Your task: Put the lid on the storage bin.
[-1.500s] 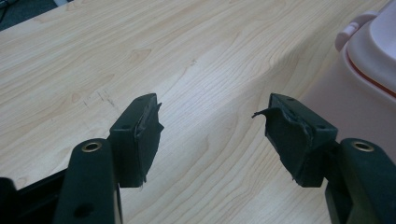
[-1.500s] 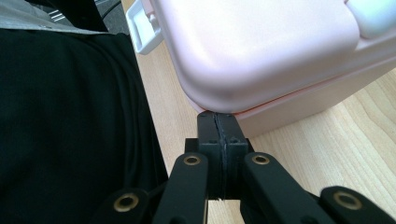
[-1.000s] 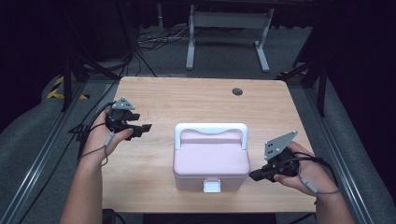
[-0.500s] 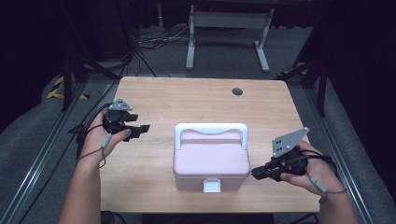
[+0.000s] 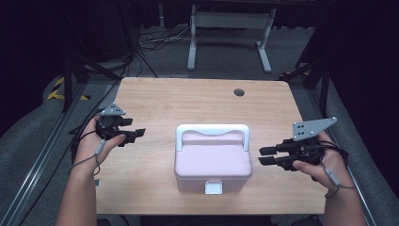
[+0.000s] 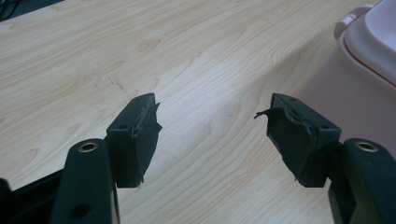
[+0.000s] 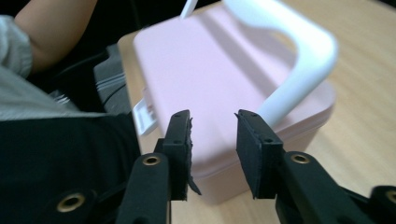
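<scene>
Right gripper (image 5: 264, 156), jaws just opening, seemingly beside pink box (image 5: 212, 162), clear of it

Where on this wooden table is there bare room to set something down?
The far half of the light wooden table, between the pink plastic box with white handle and the round cable hole, is bare. Either side of the box is crowded by the left gripper and right gripper.
</scene>
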{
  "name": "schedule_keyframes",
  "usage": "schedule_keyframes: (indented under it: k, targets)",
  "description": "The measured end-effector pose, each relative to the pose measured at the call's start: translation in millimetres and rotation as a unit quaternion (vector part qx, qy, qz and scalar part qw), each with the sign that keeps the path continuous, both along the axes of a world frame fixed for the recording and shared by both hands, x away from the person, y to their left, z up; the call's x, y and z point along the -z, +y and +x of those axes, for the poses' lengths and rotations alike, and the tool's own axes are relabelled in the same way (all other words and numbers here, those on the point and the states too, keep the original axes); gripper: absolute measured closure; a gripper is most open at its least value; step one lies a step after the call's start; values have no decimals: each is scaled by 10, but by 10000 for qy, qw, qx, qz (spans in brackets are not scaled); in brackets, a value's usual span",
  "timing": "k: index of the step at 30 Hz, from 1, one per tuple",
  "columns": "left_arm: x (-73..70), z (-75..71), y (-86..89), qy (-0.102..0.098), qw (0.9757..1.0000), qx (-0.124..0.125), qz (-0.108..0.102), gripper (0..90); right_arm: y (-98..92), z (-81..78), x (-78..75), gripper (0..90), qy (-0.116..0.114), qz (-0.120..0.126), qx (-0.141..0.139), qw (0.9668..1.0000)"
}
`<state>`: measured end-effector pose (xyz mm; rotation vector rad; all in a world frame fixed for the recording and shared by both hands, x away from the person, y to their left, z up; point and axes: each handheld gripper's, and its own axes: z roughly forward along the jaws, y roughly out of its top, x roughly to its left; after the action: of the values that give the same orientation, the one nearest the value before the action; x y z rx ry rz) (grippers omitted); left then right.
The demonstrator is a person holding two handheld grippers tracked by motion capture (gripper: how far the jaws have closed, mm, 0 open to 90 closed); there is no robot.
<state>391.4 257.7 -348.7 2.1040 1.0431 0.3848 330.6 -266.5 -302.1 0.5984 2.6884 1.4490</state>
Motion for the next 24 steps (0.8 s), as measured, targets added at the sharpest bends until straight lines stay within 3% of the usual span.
schedule_keyframes:
  k: [5,8,9,10,11,12,14,20,22,24]
  targets:
    - [12,-15,26,16,10000,-31,-12,342,-71,71,-32,599,-314,314,517,9977]
    - [19,-13,43,16,10000,-71,-31,342,-103,101,-25,566,-347,433,724,9958]
    - [20,-9,49,17,10000,-70,-29,342,-145,139,-10,532,-528,502,986,9925]
    - [20,-9,49,17,10000,-70,-29,342,-145,139,-10,532,-528,502,986,9925]
    - [20,-6,50,20,10000,-65,-33,342,-189,177,3,492,-746,500,1261,9879]
    - [20,0,50,6,10000,-58,-15,342,-189,177,3,492,-746,500,1261,9879]
    - [24,6,43,28,10000,-69,-31,342,-236,209,22,472,-893,403,1506,9837]
    - [65,53,45,75,9999,-79,-14,340,-370,282,82,431,-928,409,1921,9761]
    - [74,64,46,87,9999,-85,-14,340,-413,321,119,388,-994,339,2101,9720]
    - [82,72,47,102,9999,-87,-24,340,-464,362,166,365,-1085,158,2399,9646]
